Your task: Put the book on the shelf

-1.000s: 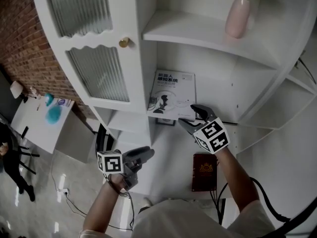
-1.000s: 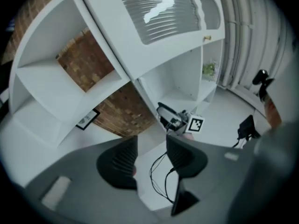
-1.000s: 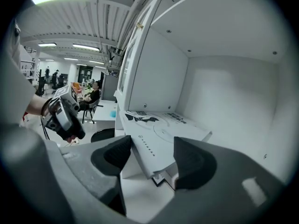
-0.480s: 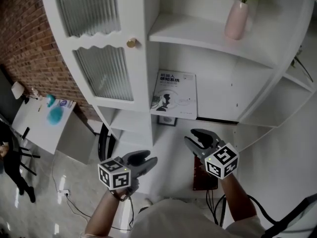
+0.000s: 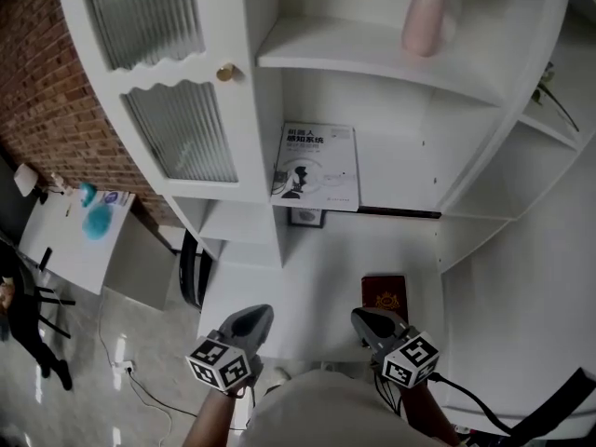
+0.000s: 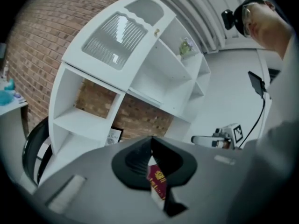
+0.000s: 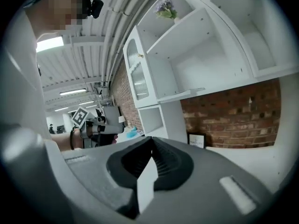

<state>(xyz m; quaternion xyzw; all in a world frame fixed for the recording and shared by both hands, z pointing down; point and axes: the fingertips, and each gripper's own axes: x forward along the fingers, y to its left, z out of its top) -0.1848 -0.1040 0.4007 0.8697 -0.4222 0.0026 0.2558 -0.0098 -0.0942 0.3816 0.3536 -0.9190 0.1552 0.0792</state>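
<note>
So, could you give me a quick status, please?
Left gripper, right gripper: jaws just closed, empty. White book stands on shelf; red book flat below. Nothing in the way.

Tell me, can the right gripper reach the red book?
Probably yes. The red book lies flat on the white ledge, just ahead of the right gripper, with nothing between them. Its jaws are shut, so they would need to open first.
</note>
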